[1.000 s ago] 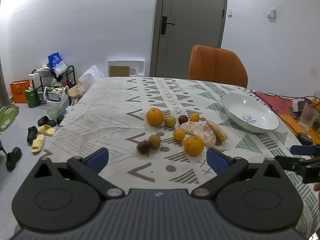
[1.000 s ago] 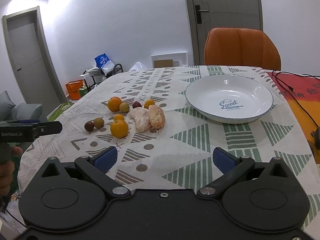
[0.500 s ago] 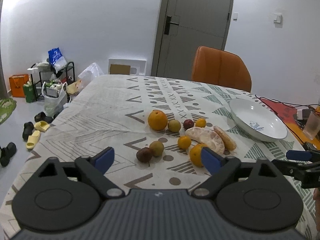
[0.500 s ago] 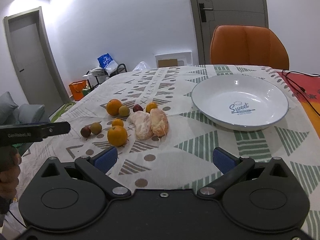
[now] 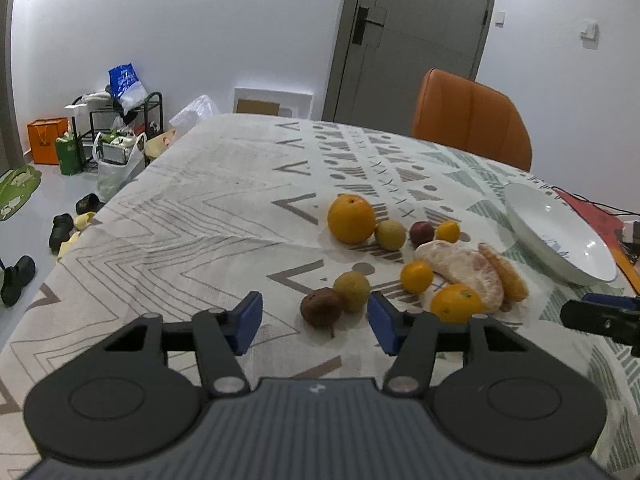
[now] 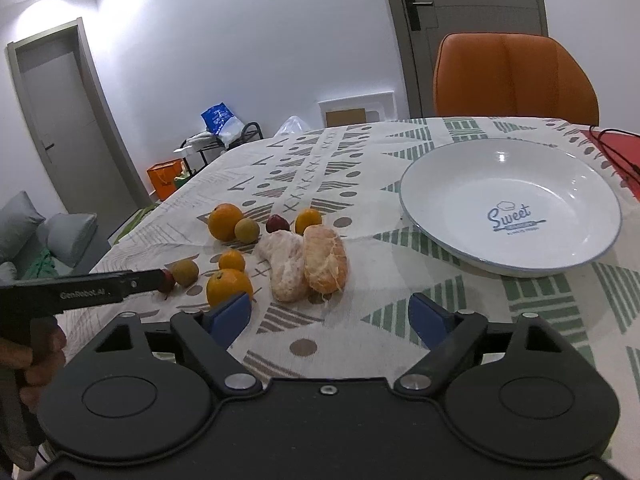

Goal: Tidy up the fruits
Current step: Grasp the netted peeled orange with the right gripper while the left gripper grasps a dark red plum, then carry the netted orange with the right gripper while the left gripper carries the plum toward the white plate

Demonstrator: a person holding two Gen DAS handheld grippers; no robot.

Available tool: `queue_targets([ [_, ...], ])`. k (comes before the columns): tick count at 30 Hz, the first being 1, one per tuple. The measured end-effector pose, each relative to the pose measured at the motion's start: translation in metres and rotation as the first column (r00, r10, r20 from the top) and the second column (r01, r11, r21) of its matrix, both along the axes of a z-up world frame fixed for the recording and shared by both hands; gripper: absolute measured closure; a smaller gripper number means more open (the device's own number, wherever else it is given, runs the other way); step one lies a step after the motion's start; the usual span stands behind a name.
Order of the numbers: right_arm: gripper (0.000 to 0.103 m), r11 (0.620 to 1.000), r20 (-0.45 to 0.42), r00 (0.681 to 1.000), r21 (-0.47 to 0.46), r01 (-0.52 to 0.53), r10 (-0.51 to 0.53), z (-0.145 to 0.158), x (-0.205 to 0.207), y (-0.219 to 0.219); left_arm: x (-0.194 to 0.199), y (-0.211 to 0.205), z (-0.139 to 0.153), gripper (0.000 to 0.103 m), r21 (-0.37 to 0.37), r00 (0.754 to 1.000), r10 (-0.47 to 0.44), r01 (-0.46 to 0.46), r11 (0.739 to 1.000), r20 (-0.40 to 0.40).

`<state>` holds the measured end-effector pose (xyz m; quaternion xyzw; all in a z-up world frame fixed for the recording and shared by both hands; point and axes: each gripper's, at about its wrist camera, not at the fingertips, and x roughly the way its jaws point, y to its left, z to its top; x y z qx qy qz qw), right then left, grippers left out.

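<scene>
Two grippers, left gripper (image 5: 315,323) and right gripper (image 6: 330,315), sit with fingers apart and empty at frame bottom, the dark brown fruit (image 5: 321,307) touching the green-yellow fruit (image 5: 352,291) mid-frame, so closing may nudge its neighbour rolling, white plate (image 6: 560,268) empty at right.

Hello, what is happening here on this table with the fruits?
A person holds a claw in each hand over a patterned table. The left claw is open, close to a dark brown fruit. The right claw is open and empty, near the peeled citrus pieces. The white plate holds no fruit yet.
</scene>
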<state>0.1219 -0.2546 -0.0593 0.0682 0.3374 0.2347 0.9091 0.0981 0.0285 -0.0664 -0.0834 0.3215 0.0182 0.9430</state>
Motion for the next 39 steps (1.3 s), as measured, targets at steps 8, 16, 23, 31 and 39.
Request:
queue_targets([
  [8,0.018,1.000,-0.015,1.000,0.011,-0.008,0.008,-0.005,0.019,0.005,0.010,0.001,-0.010,0.065,0.012,1.000,0.005,-0.005,1.000,-0.016],
  [16,0.024,1.000,-0.024,0.999,0.011,-0.027,0.027,-0.007,0.031,0.011,0.008,0.005,-0.007,0.081,-0.001,1.000,0.005,-0.005,1.000,-0.014],
  [23,0.030,0.999,-0.031,0.998,-0.005,-0.048,0.048,-0.010,0.038,0.022,0.004,0.010,-0.001,0.081,-0.008,1.000,0.014,-0.014,1.000,0.007],
  [31,0.047,0.999,-0.048,0.998,-0.018,-0.033,0.032,-0.017,0.049,0.030,0.000,0.018,0.003,0.081,-0.021,0.999,0.028,-0.028,0.999,0.027],
  [39,0.073,0.999,-0.092,0.996,0.052,-0.014,0.019,-0.021,0.059,0.025,-0.002,0.022,0.005,0.081,-0.033,0.999,0.023,-0.022,0.999,0.036],
])
